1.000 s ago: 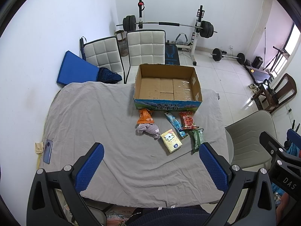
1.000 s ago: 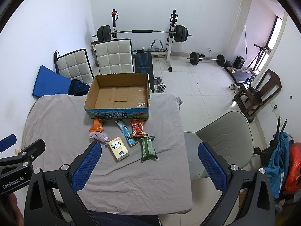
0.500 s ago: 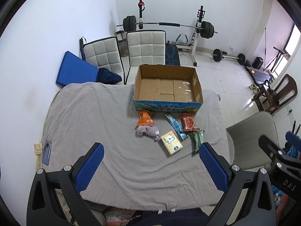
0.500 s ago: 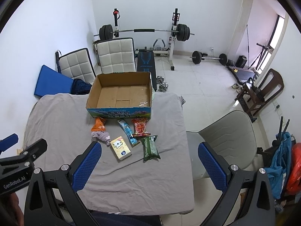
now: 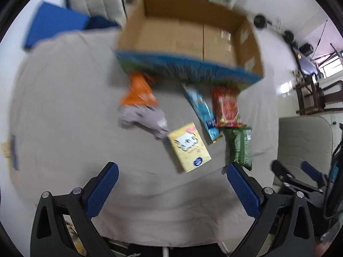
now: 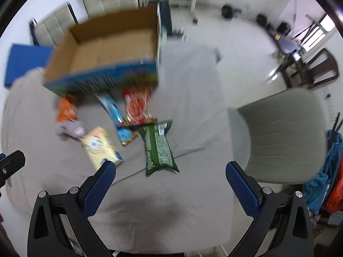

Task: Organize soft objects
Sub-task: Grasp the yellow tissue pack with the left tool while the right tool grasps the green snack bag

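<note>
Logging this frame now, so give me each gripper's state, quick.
Left gripper: jaws open, holding nothing.
Right gripper: jaws open, holding nothing.

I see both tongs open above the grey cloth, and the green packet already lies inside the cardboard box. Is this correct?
Not quite. The green packet is not inside the cardboard box; it lies on the grey cloth in front of the box, as the right wrist view shows. The box looks empty. The rest holds: the left tongs and the right tongs are open above the cloth.
</note>
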Demonstrator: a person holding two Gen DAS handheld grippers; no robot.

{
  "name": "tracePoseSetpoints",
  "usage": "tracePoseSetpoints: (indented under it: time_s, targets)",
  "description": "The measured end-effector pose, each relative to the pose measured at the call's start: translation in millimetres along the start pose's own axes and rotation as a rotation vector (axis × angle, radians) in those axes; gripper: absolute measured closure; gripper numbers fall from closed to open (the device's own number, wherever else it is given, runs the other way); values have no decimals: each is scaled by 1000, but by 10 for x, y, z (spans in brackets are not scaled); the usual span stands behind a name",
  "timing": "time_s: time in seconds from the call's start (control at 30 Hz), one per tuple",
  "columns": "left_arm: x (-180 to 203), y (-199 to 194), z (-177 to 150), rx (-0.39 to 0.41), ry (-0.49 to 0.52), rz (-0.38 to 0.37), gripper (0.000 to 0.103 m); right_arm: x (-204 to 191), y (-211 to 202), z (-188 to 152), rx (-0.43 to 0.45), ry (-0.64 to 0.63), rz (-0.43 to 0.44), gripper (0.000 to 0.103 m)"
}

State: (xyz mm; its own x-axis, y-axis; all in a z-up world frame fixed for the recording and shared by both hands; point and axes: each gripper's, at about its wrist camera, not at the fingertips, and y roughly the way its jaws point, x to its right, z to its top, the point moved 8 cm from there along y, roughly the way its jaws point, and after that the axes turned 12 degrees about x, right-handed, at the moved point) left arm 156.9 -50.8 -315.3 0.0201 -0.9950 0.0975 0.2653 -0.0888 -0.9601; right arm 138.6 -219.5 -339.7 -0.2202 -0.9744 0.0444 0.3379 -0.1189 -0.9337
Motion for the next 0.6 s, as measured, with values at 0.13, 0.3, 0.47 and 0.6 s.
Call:
tracePoseSetpoints:
  time_s: [0.13,0.3,0.47,0.6]
  targets:
    - [73,742,-109,-133,-34,6,0,-29,789,-123,-114,-9,8,1]
    - [161,1271,-260,-263,-93,-27,0,-101,1397,-254,-208,-25,22,2]
    - [168,1420,-299,-283,-101,0,0,-134,1638,-343,-254,-43,33,3]
    - [151,1582,-318,-279,-105,6,3,-136,1735,-376,-266,-48,38,4]
